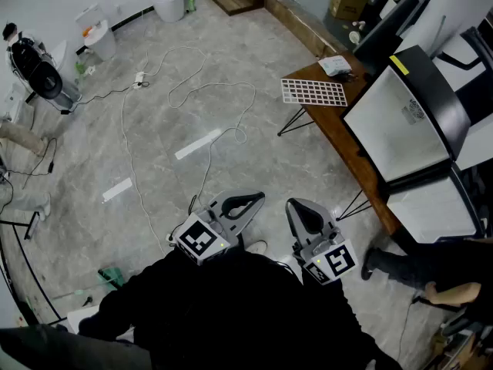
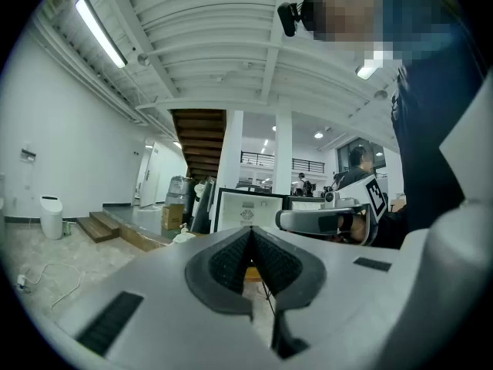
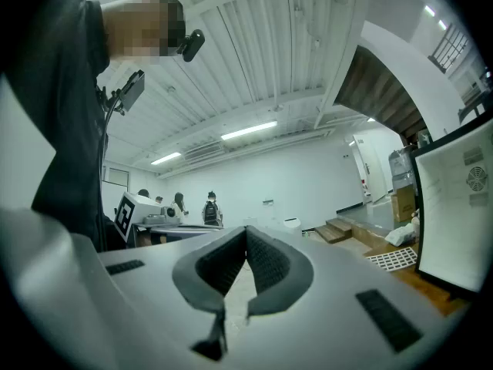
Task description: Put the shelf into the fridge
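The grey floor (image 1: pixel 154 153) and the white cables (image 1: pixel 192 91) strewn over it are being looked down on. A long wooden table (image 1: pixel 343 149) is being seen running from one o'clock to four o'clock in the head view. On it, at about three o'clock, what is being taken for the fridge (image 1: pixel 397 126) is standing, a white face in a black frame. The shelf (image 1: pixel 312 92), a white wire grid, is lying flat on the table's far end at one o'clock, just beside the fridge and well apart from both tools. The left gripper (image 1: pixel 250 200) and the right gripper (image 1: pixel 299 208) are being held level near six o'clock, close to the body. Both pairs of jaws are pressed together with nothing between them.

The step in hand is being judged as the approach to the shelf. It would be done best with the jaws opened before arrival, the grid pinched on an edge wire at opposite sides, and the shelf carried flat and slid in level.

The fridge's inside is not being shown, so its rails cannot be placed. Its right side is being cut off by the frame. The lower white panel (image 1: pixel 427 206) at four o'clock cannot be identified with certainty.
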The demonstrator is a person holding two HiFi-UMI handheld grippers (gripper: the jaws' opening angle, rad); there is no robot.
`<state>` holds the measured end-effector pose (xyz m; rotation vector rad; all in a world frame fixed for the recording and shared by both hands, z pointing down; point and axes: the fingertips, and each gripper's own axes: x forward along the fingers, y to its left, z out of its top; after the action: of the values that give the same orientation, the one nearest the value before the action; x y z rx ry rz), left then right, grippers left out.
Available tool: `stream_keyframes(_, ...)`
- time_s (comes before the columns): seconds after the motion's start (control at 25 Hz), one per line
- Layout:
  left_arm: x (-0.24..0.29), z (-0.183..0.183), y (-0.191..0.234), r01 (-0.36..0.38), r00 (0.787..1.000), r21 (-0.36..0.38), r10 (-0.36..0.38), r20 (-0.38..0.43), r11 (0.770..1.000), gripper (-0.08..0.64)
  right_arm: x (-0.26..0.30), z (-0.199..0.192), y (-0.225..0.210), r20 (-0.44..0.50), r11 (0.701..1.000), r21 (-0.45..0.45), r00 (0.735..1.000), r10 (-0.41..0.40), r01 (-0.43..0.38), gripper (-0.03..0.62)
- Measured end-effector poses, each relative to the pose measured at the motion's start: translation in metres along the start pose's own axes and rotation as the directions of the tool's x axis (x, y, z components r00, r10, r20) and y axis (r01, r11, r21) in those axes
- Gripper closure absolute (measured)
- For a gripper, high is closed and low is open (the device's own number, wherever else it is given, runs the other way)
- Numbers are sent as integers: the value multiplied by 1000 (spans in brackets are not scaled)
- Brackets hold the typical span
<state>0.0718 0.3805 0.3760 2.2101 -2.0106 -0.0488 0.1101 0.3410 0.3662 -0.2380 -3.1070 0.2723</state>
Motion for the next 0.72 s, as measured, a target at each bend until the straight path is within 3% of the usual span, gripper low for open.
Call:
stream_keyframes(0.16,-7,6,0,16,1000,-25,-16,10,1000,555,5,-1,8,-14,1000,-3,1000,-11,11,588)
stream_keyframes(0.48,-6,5,7,13,1000,13,-13,7,1000,555,11,-1,5,-19,1000,-8,1000,-9,9,588)
stream_keyframes(0.72,-4,12,6,2,1000,2,-2,14,1000,554,7,5,-1,5,1000,-21,1000,-22,22,588)
